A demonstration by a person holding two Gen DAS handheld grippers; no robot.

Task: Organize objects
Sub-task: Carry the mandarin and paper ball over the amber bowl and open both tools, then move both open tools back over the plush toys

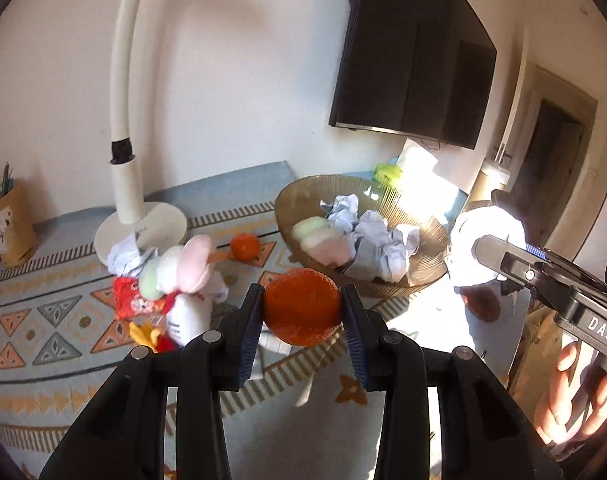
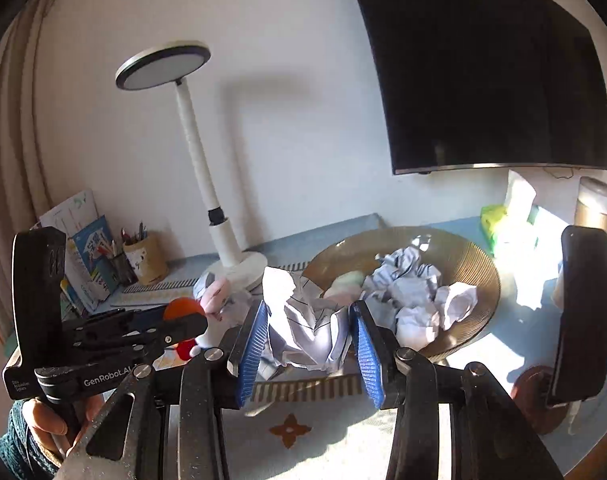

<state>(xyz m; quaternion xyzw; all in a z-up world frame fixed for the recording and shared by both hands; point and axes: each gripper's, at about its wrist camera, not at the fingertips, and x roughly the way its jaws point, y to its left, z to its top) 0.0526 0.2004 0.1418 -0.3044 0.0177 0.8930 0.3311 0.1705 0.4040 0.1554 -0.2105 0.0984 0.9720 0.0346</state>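
My left gripper [image 1: 302, 307] is shut on an orange [image 1: 302, 306] and holds it above the patterned cloth, in front of the brown glass bowl [image 1: 423, 276]. My right gripper [image 2: 309, 330] is shut on a crumpled paper ball [image 2: 303, 320], held just left of the bowl [image 2: 479, 276]. The bowl holds several crumpled papers [image 2: 415, 300] and pastel macaron-like rounds [image 1: 317, 236]. A second orange [image 1: 245, 246] lies on the cloth. A pile of pastel rounds [image 1: 175, 270], a red snack packet [image 1: 133, 298] and a white bottle [image 1: 187, 320] lies left.
A white desk lamp [image 1: 131, 184] stands behind the pile. A pencil cup [image 1: 7, 228] is far left, with books [image 2: 87, 252] beside it. A dark TV [image 2: 483, 64] hangs on the wall. A green item [image 2: 493, 220] and a canister [image 2: 595, 204] sit behind the bowl.
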